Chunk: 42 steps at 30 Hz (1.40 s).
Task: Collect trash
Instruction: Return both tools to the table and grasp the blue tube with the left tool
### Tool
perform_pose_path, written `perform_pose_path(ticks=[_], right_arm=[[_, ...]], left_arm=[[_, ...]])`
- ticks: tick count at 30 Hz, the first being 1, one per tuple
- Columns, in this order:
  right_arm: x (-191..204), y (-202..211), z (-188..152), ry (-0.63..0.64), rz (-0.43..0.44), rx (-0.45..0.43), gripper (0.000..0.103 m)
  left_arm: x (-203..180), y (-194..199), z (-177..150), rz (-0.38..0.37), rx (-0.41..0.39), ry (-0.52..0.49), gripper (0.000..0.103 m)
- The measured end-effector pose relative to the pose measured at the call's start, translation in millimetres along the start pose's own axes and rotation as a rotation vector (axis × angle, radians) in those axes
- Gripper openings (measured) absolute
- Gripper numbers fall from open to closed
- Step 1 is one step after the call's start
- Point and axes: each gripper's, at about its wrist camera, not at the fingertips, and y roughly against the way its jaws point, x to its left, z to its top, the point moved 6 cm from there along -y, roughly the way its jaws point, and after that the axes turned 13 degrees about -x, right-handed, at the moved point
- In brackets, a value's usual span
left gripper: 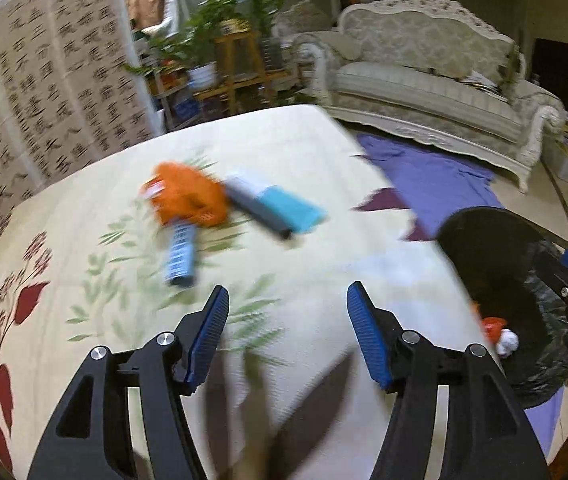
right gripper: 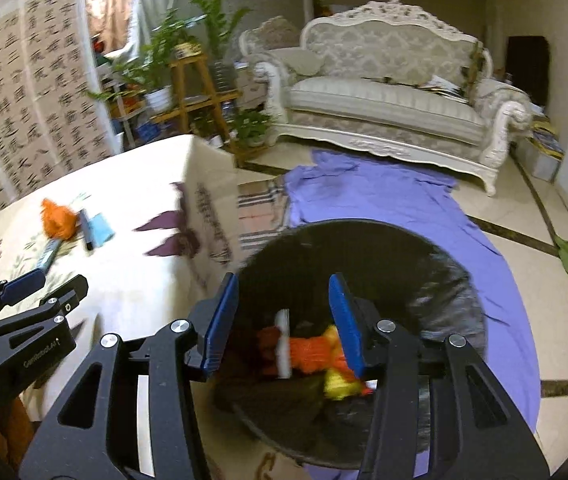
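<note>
living room table [left gripper: 303,152] still has trash; both grippers, left gripper [left gripper: 287,304] and right gripper [right gripper: 284,312], hang released and empty, right over the bin [right gripper: 435,264], so next grab is probably the orange wrapper [left gripper: 188,196].

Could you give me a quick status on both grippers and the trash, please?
Left gripper open, empty, over the table. Right gripper open above the bin. Orange wrapper, blue tube, teal packet uncollected. Path clear.

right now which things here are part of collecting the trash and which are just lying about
Belongs to the job:
- orange wrapper
- light blue tube
- dark stick with teal packet
- black bin, scraps already inside
- left gripper and right gripper, both open and empty

Just lying about:
- purple cloth
- sofa
- plants
- calligraphy screen
</note>
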Motion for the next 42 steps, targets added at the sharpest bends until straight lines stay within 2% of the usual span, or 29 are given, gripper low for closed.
perform_pose_path(ticks=[6, 11, 13, 14, 15, 17, 20, 31, 34, 35, 38, 42], right_arm=[[39, -6, -1, 0.029, 0.072, 0.022, 0.046], [69, -18, -4, 0.074, 0.115, 0.066, 0.047], [80, -21, -5, 0.099, 0.125, 0.08, 0.047], [85, -22, -5, 0.113, 0.131, 0.082, 0.047], [90, -22, -6, 0.124, 0.138, 0.086, 0.052], [97, -22, -6, 0.139, 0.145, 0.092, 0.058], [106, -23, -7, 0.159, 0.158, 0.104, 0.058], [141, -25, -15, 0.232, 0.212, 0.137, 0.058], [151, -25, -17, 0.252, 0.225, 0.142, 0.058], [152, -26, -17, 0.254, 0.226, 0.143, 0.058], [156, -27, -18, 0.262, 0.223, 0.15, 0.058], [159, -27, -19, 0.256, 0.22, 0.153, 0.058]], left_arm=[[46, -13, -1, 0.075, 0.028, 0.05, 0.06], [66, -29, 5, 0.095, 0.045, 0.068, 0.06], [72, -36, 6, 0.096, 0.057, 0.064, 0.054], [74, -42, 6, 0.086, 0.072, 0.068, 0.047], [75, -46, 5, 0.069, 0.086, 0.077, 0.041], [75, -47, 6, 0.052, 0.078, 0.08, 0.037], [71, -47, 7, 0.026, 0.063, 0.046, 0.019], [91, -19, -10, -0.023, 0.054, 0.054, 0.015], [98, -13, -13, -0.119, 0.064, 0.127, 0.015], [100, -13, -13, -0.125, 0.063, 0.133, 0.014], [105, -15, -14, -0.089, 0.051, 0.061, 0.014], [107, -10, -17, -0.09, 0.041, 0.045, 0.014]])
